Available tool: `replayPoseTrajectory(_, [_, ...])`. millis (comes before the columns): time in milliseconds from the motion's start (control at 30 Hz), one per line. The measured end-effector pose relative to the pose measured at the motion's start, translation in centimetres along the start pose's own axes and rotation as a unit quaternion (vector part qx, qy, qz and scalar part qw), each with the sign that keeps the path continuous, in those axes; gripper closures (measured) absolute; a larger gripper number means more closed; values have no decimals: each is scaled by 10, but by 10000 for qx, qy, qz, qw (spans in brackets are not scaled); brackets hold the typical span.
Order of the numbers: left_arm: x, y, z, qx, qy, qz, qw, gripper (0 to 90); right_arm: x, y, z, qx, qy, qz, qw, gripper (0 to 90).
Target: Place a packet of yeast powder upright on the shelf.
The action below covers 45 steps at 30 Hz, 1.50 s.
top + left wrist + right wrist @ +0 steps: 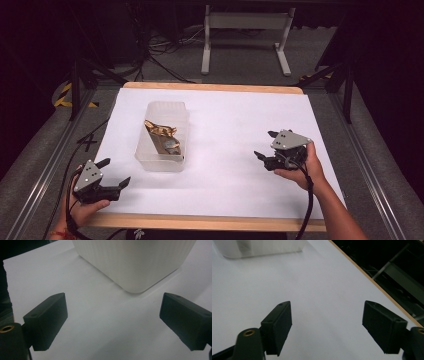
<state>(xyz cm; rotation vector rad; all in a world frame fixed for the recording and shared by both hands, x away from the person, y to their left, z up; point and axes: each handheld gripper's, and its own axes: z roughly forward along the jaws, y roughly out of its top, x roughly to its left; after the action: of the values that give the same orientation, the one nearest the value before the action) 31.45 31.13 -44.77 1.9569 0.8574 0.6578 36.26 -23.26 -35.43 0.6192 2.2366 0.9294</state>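
A wooden table (pixel 210 88) carries a large white sheet (pixel 235 120) that covers nearly all of its top; a strip of bare wood shows at the 12 o'clock and 6 o'clock edges in the high view.

On the sheet, toward 10 o'clock from its middle, stands a clear plastic tub (pixel 150 155), long side running from 12 to 6. Inside it lie a crumpled gold wrapper (pixel 161 129) at the 12 o'clock end and a grey lump (pixel 171 145) just beside it toward 6; what the lump is cannot be told.

The right gripper (pixel 266 144) sits at about 4 o'clock on the sheet, held in the person's right hand (pixel 305 167), well apart from the tub. Its jaws point toward 9 o'clock and stand wide apart with nothing between them; in the right gripper view only bare sheet lies beyond the pads.

The left gripper (pixel 116 173) rests at about 8 o'clock, near the sheet's corner, held in the left hand (pixel 85 207). Its jaws also stand wide apart and hold nothing; in the left gripper view a corner of the tub (pixel 135 262) lies near, at 12 o'clock, apart from the pads.
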Motion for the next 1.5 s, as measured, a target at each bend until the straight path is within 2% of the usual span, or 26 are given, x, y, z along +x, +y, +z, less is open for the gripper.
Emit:
replayPoseTrajectory(267, [0,1,1,-1,-13,-18,10000,88,-7,-22,-11,167,-204,161,9995,196])
replayPoseTrajectory(333, [0,1,2,0,-10,0,10000,87,-8,-30,-16,183,-266,261,9991,189])
replayPoseTrajectory(600, [2,2,4,-13,18,-33,10000,87,-13,-53,-31,85,-415,525,9977,159])
replayPoseTrajectory(767, [2,3,5,-27,25,-34,10000,87,-14,-62,-37,77,-516,608,9968,155])
replayPoseTrajectory(800, [3,4,6,-28,19,-14,10000,87,-14,-67,-39,110,-594,626,9962,152])
replayPoseTrajectory(1000, [5,5,7,-40,60,23,10000,86,-14,-78,-48,37,-668,710,9952,147])
replayPoseTrajectory(1033, [6,6,6,-82,49,-32,9999,86,-14,-81,-49,22,-684,756,9948,145])
replayPoseTrajectory(1300, [10,9,10,-141,44,-53,9999,85,-12,-102,-60,-123,-832,1022,9912,130])
replayPoseTrajectory(1433, [9,11,13,-129,25,-29,9999,84,-11,-114,-66,-140,-992,1216,9875,128])
replayPoseTrajectory(1500, [9,11,13,-138,32,-20,9999,84,-11,-118,-68,-168,-1010,1261,9867,127])
